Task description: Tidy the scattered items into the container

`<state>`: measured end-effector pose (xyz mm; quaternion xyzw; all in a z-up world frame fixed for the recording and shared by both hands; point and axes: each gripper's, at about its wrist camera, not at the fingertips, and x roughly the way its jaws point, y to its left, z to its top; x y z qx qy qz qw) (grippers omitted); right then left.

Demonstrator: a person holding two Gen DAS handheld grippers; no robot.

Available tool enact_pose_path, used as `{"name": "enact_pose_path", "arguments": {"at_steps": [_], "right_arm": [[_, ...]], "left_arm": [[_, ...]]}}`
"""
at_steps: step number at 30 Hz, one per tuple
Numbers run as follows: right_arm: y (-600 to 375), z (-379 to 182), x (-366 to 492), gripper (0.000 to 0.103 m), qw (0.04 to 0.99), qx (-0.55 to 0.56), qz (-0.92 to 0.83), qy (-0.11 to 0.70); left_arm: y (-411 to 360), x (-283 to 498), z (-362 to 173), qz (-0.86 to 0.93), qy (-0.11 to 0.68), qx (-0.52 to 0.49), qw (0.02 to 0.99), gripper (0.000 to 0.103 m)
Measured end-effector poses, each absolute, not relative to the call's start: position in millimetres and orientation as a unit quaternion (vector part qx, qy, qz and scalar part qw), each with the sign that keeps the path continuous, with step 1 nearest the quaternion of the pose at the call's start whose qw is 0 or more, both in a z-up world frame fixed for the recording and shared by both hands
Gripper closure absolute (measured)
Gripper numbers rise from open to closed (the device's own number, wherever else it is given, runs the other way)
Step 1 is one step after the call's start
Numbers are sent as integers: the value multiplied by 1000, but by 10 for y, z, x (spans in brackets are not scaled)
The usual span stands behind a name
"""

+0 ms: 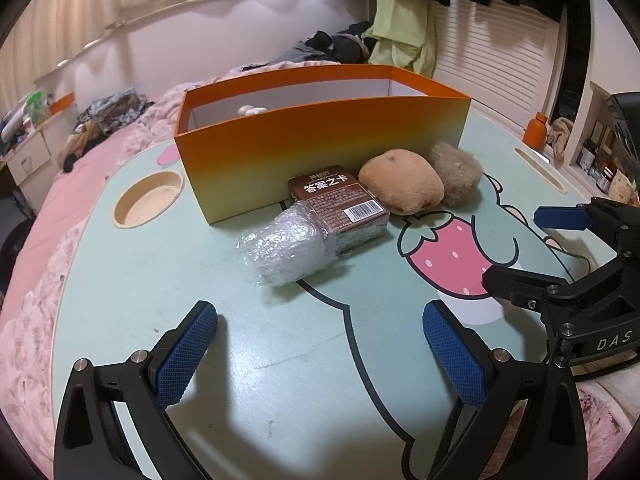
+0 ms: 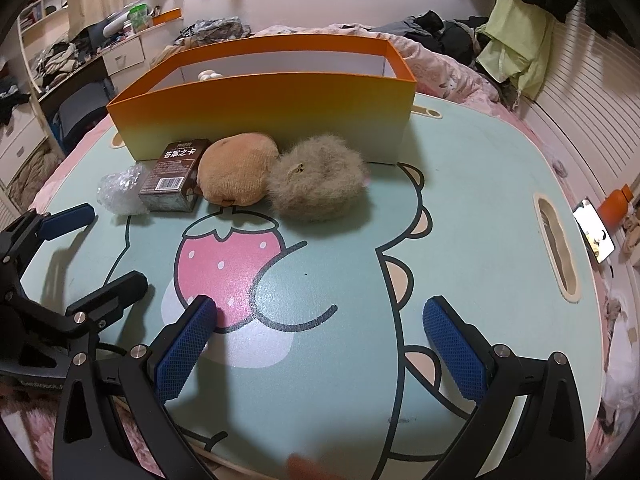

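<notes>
Left tool (image 1: 320, 344): we see its jaws spread wide with nothing between them, low over the surface (image 1: 280, 360).
Right tool (image 2: 320, 340): also wide open and empty; it sits just right of our left tool, and the left view catches it at the right edge.
Box (image 1: 320, 136): orange, open-topped, straight ahead of both tools at the far side of the surface; a small pale thing (image 1: 251, 110) peeks above its near wall, too hidden for us to identify.
Bubble wrap (image 1: 286, 250): nearest to our left tool, dead ahead, touching the card box.
Card box (image 1: 340, 204): brown, just behind the wrap, against the box wall.
Tan plush (image 2: 236, 172): ahead-left of our right tool, beside the card box.
Grey plush (image 2: 316, 184): ahead of our right tool, touching the tan one.
</notes>
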<state>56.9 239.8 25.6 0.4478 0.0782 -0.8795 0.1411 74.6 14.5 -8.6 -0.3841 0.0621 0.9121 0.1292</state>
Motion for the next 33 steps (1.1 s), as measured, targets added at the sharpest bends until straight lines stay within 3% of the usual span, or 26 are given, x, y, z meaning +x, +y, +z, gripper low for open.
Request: {"name": "enact_pose_path", "arguments": {"at_steps": [11,20,27,33], "right_arm": [[2420,251,589,0,145,437,-885,75],[2422,253,602,0,141,433,-887,72],[2428,249,602,0,141,433,-887,71],[2428,244,614,0,140,432,-888,71]], "left_arm": [[164,815,134,923,74,-347,147,0],[-257,521,331,937,-9,-337,92,1],[-297,474,256,934,14,-349,76,18],[-289,457,211,921,-2,-375,107,20]]}}
